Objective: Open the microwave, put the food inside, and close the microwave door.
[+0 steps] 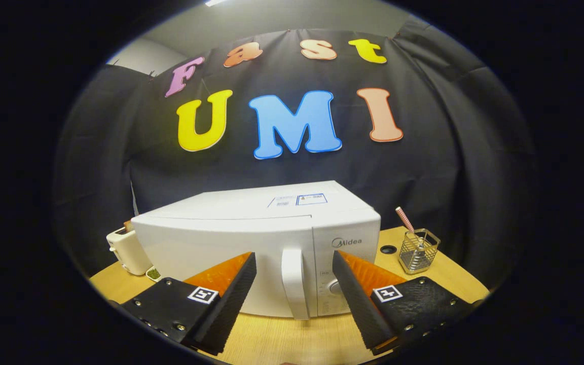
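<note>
While its door is closed, the microwave point(251, 238) stands on the table point(292, 339), a toaster point(127, 251) just to its left and a wire holder point(418, 251) to its right. The gripper point(294, 263) is spread wide, empty, the handle point(293, 281) just ahead between its fingers.
</note>
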`<state>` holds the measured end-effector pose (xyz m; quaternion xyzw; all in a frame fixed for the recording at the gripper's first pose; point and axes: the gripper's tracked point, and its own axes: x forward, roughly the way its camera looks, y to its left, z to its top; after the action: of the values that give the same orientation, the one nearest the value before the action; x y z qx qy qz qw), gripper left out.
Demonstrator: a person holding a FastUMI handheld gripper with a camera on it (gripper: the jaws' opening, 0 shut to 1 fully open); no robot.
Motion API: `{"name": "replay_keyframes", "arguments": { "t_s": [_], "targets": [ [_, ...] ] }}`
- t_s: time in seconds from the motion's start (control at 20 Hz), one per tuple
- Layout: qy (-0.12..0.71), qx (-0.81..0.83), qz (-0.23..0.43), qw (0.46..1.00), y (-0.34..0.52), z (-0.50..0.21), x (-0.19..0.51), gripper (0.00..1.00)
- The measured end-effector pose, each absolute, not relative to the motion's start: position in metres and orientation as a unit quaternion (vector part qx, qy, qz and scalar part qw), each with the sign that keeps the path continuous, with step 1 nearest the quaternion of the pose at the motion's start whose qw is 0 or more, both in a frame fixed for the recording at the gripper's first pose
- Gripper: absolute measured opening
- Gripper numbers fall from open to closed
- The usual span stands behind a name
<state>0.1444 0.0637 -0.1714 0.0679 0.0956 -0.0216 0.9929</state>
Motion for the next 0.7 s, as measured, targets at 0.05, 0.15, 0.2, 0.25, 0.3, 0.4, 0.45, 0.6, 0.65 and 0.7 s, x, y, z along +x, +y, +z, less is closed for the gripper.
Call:
{"name": "replay_keyframes", "arguments": {
  "t_s": [0.05, 0.15, 0.2, 0.25, 0.3, 0.4, 0.45, 0.6, 0.65, 0.7],
  "targets": [
    [0.100, 0.069, -0.023, 0.992, 0.064, -0.178, 0.148, 0.92],
    [0.105, 0.066, -0.028, 0.992, 0.065, -0.188, 0.154, 0.87],
    [0.105, 0.062, -0.030, 0.992, 0.066, -0.189, 0.156, 0.85],
    [0.100, 0.053, -0.036, 0.993, 0.064, -0.189, 0.159, 0.84],
    [0.097, 0.038, -0.041, 0.994, 0.062, -0.188, 0.163, 0.75],
    [0.086, 0.009, -0.055, 0.995, 0.058, -0.189, 0.161, 0.62],
    [0.079, 0.003, -0.047, 0.996, 0.061, -0.189, 0.166, 0.51],
    [0.080, 0.026, -0.049, 0.995, 0.063, -0.190, 0.163, 0.30],
    [0.083, 0.042, -0.047, 0.995, 0.064, -0.191, 0.163, 0.21],
    [0.084, 0.049, -0.049, 0.994, 0.064, -0.189, 0.162, 0.21]
  ]
}}
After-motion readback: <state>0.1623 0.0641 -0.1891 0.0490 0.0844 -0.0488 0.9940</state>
